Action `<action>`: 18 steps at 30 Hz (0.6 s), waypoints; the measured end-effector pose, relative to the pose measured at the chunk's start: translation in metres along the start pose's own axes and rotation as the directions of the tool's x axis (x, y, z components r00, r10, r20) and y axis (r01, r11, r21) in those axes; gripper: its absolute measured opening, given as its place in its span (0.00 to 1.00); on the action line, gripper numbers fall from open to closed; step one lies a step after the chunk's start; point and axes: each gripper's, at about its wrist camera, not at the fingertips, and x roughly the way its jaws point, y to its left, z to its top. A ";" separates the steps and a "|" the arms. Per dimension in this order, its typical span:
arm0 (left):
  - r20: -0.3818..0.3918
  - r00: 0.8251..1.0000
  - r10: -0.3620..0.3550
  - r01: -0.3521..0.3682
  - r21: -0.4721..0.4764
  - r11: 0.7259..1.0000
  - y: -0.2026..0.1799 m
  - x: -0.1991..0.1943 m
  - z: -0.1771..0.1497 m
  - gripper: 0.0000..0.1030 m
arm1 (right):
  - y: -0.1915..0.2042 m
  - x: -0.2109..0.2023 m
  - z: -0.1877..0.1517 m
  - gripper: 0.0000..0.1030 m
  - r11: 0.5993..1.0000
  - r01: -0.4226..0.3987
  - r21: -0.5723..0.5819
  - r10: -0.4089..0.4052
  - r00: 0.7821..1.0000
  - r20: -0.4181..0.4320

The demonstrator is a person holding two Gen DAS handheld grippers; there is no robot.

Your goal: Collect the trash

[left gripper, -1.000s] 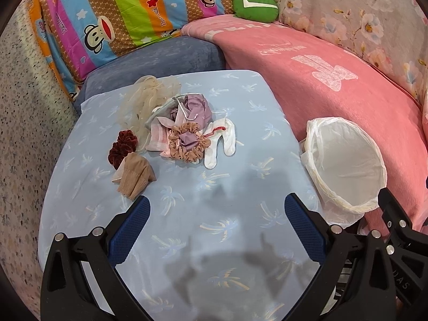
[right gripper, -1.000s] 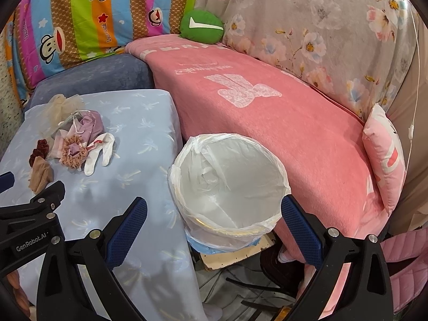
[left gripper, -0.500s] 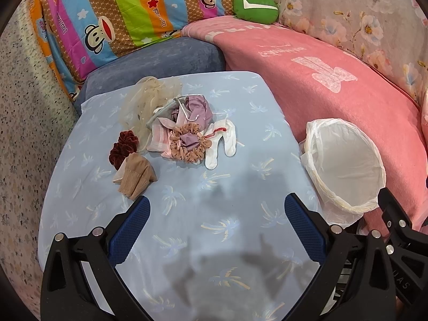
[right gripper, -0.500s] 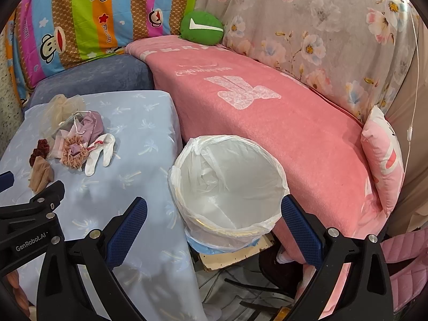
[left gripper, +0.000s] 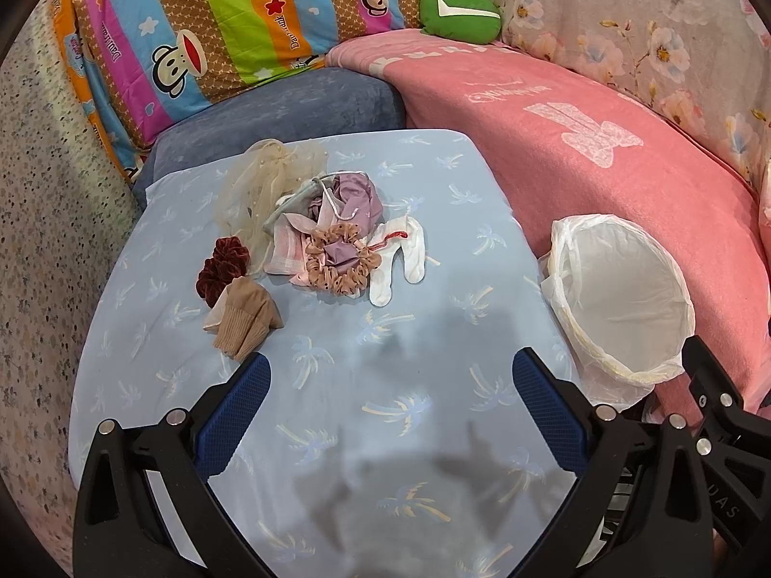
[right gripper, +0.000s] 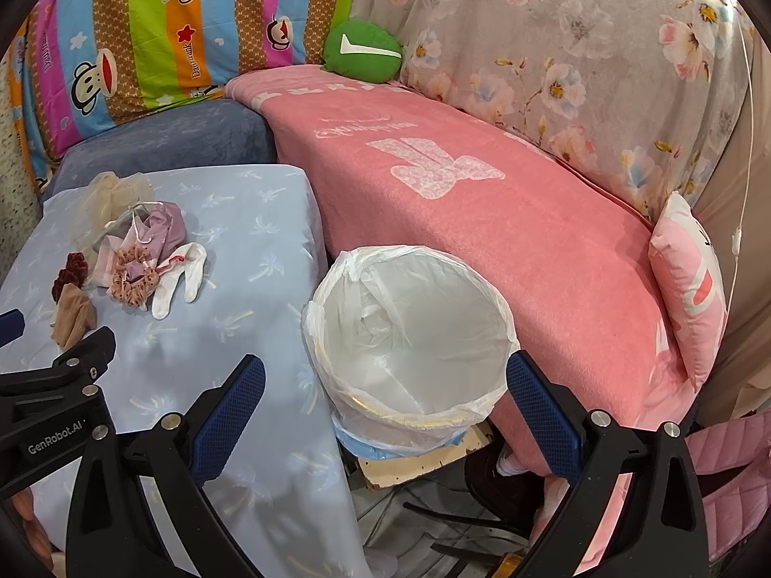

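A small pile of cloth scraps lies on the blue table [left gripper: 337,385]: a tan sock [left gripper: 245,320], a dark red scrunchie [left gripper: 221,265], a dotted pink scrunchie [left gripper: 337,265], white socks [left gripper: 400,260], a purple cloth [left gripper: 352,197] and beige netting [left gripper: 265,178]. The pile also shows in the right wrist view [right gripper: 139,260]. A bin with a white liner [right gripper: 409,337] stands right of the table, also in the left wrist view [left gripper: 621,289]. My left gripper [left gripper: 385,385] is open and empty above the table's near part. My right gripper [right gripper: 385,390] is open and empty over the bin's near rim.
A pink blanket [right gripper: 458,183] covers the sofa behind the bin. A green cushion [right gripper: 361,50], a striped cartoon sheet [left gripper: 217,24] and a grey-blue cushion [left gripper: 289,111] stand at the back. A pink pillow [right gripper: 689,279] lies at the right.
Both grippers have drifted slightly; the views shift a little. Nothing was picked up, and both stay open.
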 end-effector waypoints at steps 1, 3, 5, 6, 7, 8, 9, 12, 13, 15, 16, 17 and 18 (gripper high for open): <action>0.000 1.000 0.000 0.000 0.000 1.000 0.000 0.000 0.000 0.93 | 0.000 0.000 0.000 0.94 1.000 0.000 0.000 0.000 1.000 0.000; 0.000 1.000 0.000 0.000 0.000 1.000 0.000 0.000 0.000 0.93 | 0.000 0.000 0.000 0.94 1.000 0.000 0.000 0.000 1.000 0.000; 0.000 1.000 0.000 0.000 -0.001 1.000 0.000 0.000 0.000 0.93 | 0.000 0.000 0.000 0.94 1.000 0.000 0.000 0.000 1.000 0.000; 0.001 1.000 0.000 0.000 -0.001 1.000 0.000 0.000 0.000 0.93 | 0.000 0.000 0.000 0.94 1.000 0.000 0.000 0.000 1.000 0.000; -0.001 1.000 0.000 0.000 -0.001 1.000 0.000 0.000 0.000 0.93 | 0.000 0.000 0.000 0.94 1.000 0.000 0.000 0.000 1.000 0.000; 0.000 1.000 0.000 0.000 -0.001 1.000 0.000 0.000 0.000 0.93 | 0.000 0.000 0.000 0.94 1.000 0.000 0.000 0.000 1.000 0.001; 0.000 1.000 0.000 0.000 -0.001 1.000 0.000 0.000 0.000 0.93 | 0.000 0.000 0.000 0.94 1.000 -0.001 0.000 0.001 1.000 0.001; -0.002 1.000 -0.001 0.001 0.001 1.000 -0.002 0.000 0.002 0.93 | 0.000 0.000 0.000 0.94 1.000 0.000 -0.001 0.000 1.000 0.001; -0.001 1.000 -0.001 0.001 0.001 1.000 -0.002 0.000 0.001 0.93 | 0.000 0.000 0.000 0.94 1.000 0.000 -0.001 0.000 1.000 0.001; -0.001 1.000 -0.001 0.001 0.000 1.000 -0.002 0.000 0.001 0.93 | 0.000 0.000 0.000 0.94 1.000 0.000 0.000 0.000 1.000 0.001; -0.001 1.000 -0.001 0.001 0.000 1.000 -0.002 0.000 0.002 0.93 | 0.000 0.000 -0.001 0.94 1.000 0.000 0.000 0.000 1.000 0.001; -0.002 1.000 -0.001 0.001 0.001 1.000 -0.002 0.000 0.001 0.93 | 0.000 0.000 -0.001 0.94 1.000 0.001 -0.001 -0.001 1.000 0.001; -0.002 1.000 -0.001 0.001 0.000 1.000 -0.002 0.000 0.001 0.93 | 0.000 0.000 0.000 0.94 1.000 0.001 -0.001 -0.001 1.000 0.001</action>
